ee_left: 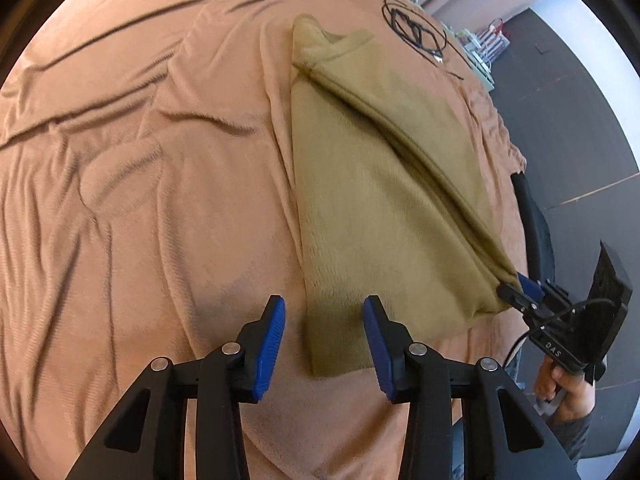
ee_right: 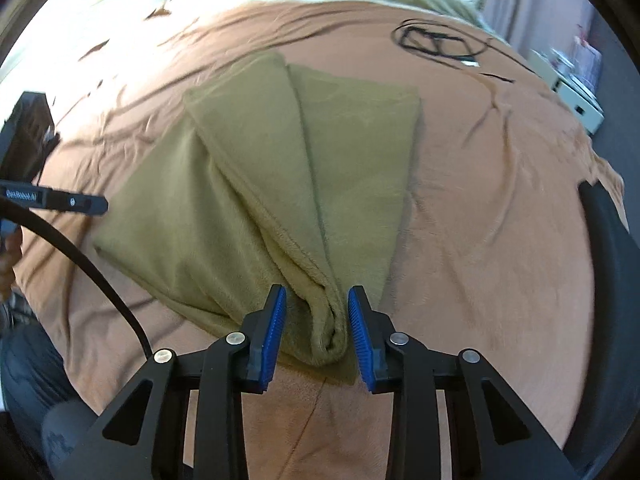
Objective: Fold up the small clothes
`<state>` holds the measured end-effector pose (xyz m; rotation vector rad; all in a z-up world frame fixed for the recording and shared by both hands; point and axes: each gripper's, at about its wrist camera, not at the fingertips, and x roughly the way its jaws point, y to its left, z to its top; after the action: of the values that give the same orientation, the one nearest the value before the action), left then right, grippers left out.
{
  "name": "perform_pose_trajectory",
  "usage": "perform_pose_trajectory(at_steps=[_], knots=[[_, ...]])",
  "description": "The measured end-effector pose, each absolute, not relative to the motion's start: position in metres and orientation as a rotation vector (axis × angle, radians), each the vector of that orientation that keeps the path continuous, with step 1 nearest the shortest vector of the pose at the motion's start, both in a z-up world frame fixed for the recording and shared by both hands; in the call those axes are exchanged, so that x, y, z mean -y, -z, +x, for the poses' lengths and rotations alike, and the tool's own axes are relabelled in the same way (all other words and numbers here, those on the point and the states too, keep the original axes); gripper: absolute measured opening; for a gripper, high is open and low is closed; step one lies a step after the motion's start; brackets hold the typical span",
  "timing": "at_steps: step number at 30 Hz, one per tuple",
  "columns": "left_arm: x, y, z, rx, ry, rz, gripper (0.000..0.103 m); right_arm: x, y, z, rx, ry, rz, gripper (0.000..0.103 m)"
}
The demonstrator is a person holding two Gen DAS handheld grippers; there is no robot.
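Gripping the olive cloth at one corner, other claw empty

Your right claw (ee_right: 316,334) sits low centre in the right wrist view, blue pads part-closed around a bunched corner of the olive cloth (ee_right: 256,168). Fabric fills the gap between the pads, but you can't tell from this frame whether both pads actually press on it. From the left wrist view the same claw (ee_left: 520,292) shows at the right edge with the cloth corner at its tip, your hand (ee_left: 560,384) below it.

Your left claw (ee_left: 325,344) is bottom centre of its own view, jaws about half open, holding nothing. The cloth's near edge (ee_left: 340,340) lies under the gap, pads clear of it.

Cloth lies partly folded on the wrinkled orange bedspread (ee_left: 140,200), one flap laid diagonally over the rest. A coiled black cable (ee_right: 436,42) rests upper right, well apart from the cloth.
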<state>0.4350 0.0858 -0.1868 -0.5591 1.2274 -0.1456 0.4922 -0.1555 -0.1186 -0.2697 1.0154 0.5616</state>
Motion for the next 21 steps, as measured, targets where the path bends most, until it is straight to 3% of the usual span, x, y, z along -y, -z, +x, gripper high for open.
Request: perform_pose_trajectory(at_steps=[3, 6, 8, 12, 14, 16, 21], knots=[[-0.082, 0.193, 0.436, -1.253, 0.154, -0.562, 0.043, 0.148, 0.122, 0.499, -1.039, -0.569, -0.322, 0.030], [-0.079, 0.198, 0.436, -1.265, 0.149, -0.557, 0.043, 0.152, 0.116, 0.508, -1.045, -0.579, -0.266, 0.013], [-0.079, 0.200, 0.436, -1.266, 0.148, -0.554, 0.043, 0.161, 0.110, 0.510, -1.035, -0.593, -0.201, 0.009], [-0.077, 0.201, 0.437, -1.268, 0.143, -0.540, 0.037, 0.181, 0.097, 0.508, -1.019, -0.626, -0.062, 0.007], [-0.076, 0.202, 0.437, -1.267, 0.138, -0.534, 0.025, 0.192, 0.097, 0.503, -1.016, -0.644, 0.008, 0.007], [-0.074, 0.203, 0.438, -1.270, 0.142, -0.525, 0.020, 0.201, 0.099, 0.502, -1.016, -0.653, 0.070, 0.007], [-0.072, 0.202, 0.440, -1.278, 0.141, -0.507, 0.019, 0.212, 0.129, 0.501, -1.063, -0.611, 0.095, 0.007]])
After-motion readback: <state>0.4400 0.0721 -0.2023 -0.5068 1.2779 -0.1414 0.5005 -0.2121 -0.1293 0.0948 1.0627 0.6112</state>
